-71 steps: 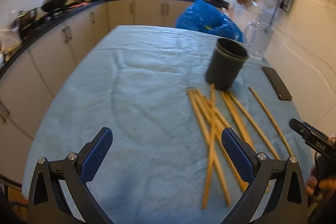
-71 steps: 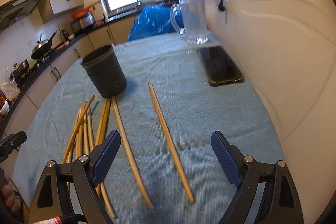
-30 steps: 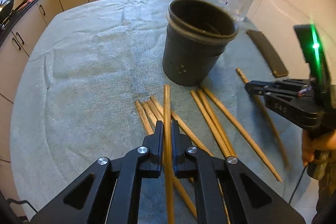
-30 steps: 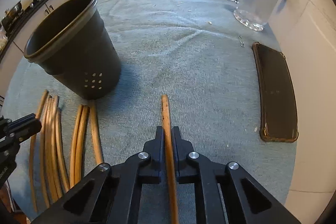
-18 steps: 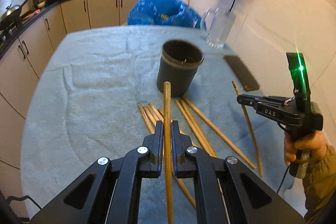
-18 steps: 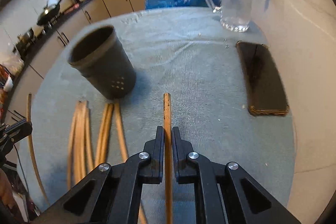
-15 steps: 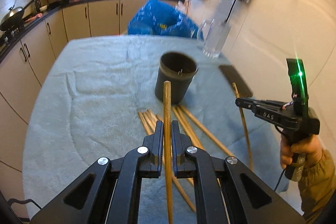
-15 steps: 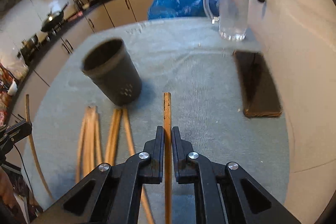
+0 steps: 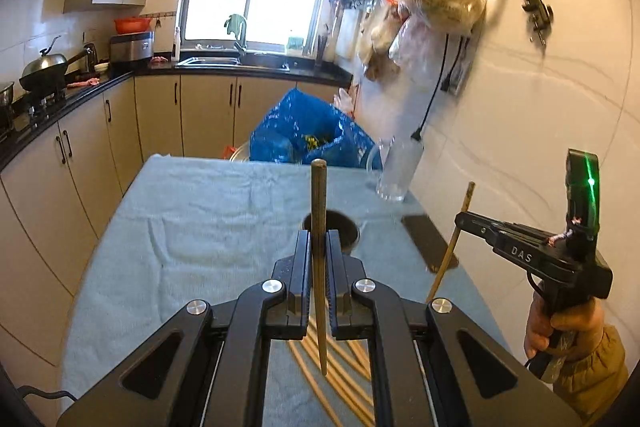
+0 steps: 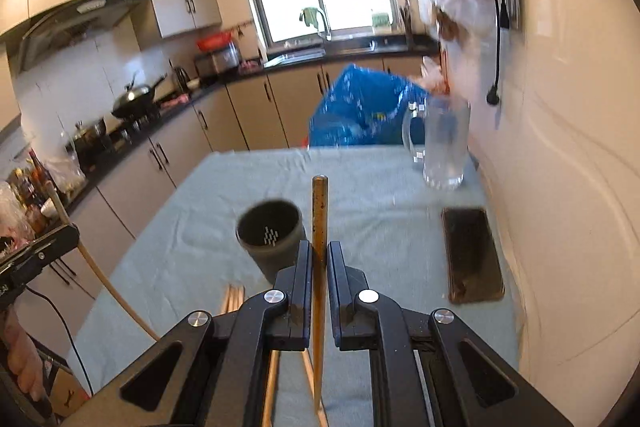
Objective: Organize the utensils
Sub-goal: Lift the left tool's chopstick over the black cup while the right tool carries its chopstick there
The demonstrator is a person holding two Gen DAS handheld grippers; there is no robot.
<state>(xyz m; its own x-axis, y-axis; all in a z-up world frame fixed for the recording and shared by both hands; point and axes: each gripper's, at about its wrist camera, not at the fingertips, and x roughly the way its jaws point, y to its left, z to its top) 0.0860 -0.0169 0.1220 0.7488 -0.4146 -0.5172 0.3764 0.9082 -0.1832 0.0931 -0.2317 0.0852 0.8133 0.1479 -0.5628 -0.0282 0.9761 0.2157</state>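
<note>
The left gripper is clamped on a wooden chopstick, which stands up between its narrow jaws with the blunt end raised above the tabletop and the thin end hanging below. The right gripper is likewise closed on a second chopstick, held the same way in its own view; seen from the left camera, that gripper sits off to the right, gripped by a hand in a mustard sleeve, with its chopstick slanting through the jaws. Both grippers hang above the blue-grey cloth that covers the tabletop. The dark round holder stands upright on the cloth just beyond both grippers, its mouth open. More chopsticks lie loose on the cloth below the left gripper, near the holder. A dark phone lies flat by the wall, and a clear glass mug stands beyond it at the far corner, in front of a blue bag.
</note>
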